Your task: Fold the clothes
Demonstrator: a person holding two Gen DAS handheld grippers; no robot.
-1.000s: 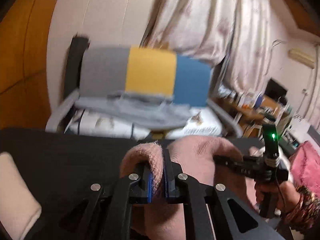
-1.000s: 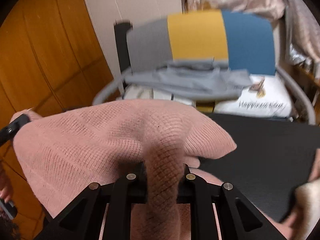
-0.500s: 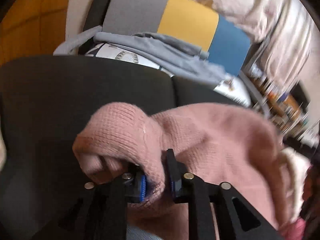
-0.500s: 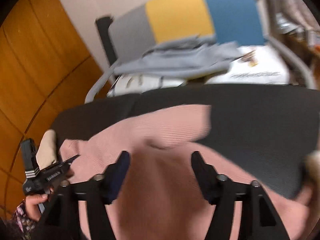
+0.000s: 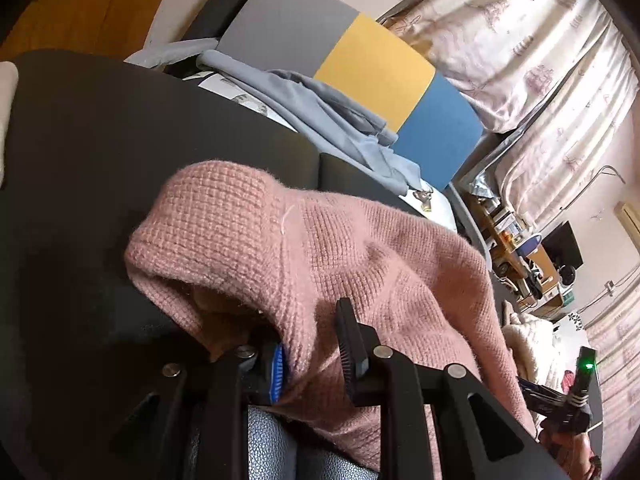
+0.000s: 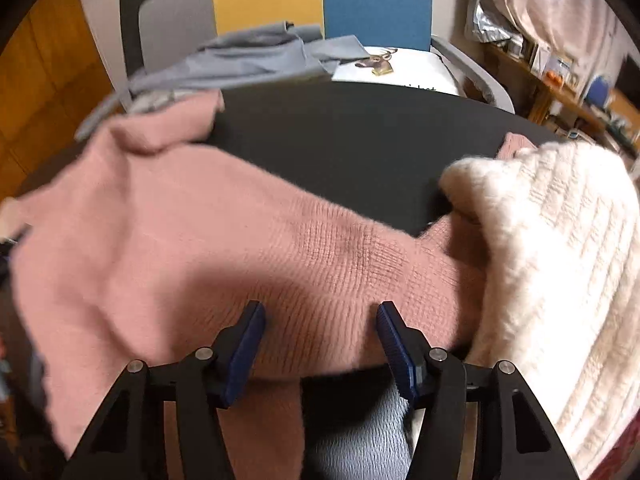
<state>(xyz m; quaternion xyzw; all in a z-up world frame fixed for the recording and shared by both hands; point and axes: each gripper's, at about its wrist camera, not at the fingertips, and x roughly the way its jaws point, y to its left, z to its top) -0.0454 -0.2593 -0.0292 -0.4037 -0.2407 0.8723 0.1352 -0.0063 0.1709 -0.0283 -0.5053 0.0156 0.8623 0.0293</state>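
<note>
A pink knit sweater (image 5: pixel 360 248) lies bunched on the black table (image 5: pixel 100 140). My left gripper (image 5: pixel 312 332) points down at its near edge. Its jaws are opening, with a fold of the pink knit loose between the pads. In the right wrist view the same sweater (image 6: pixel 200 232) spreads across the table (image 6: pixel 340 140). My right gripper (image 6: pixel 320 308) hovers over its near hem, jaws wide apart and closing, pads clear of the knit. The right gripper's body (image 5: pixel 572 404), with a green light, shows at the lower right of the left wrist view, held by a hand.
A cream ribbed knit (image 6: pixel 560 240) lies on the table's right side, over the sweater's edge. Behind the table stands a chair with a grey, yellow and blue backrest (image 5: pixel 372 68), a grey garment (image 6: pixel 248 60) draped on its seat. Curtains and a cluttered desk (image 5: pixel 532 256) are at right.
Both grippers were pinching the raised sweater; both have since spread their jaws. The left sank toward the table. The right moved rightward, nearer the cream knit. The sweater now rests on the table.
</note>
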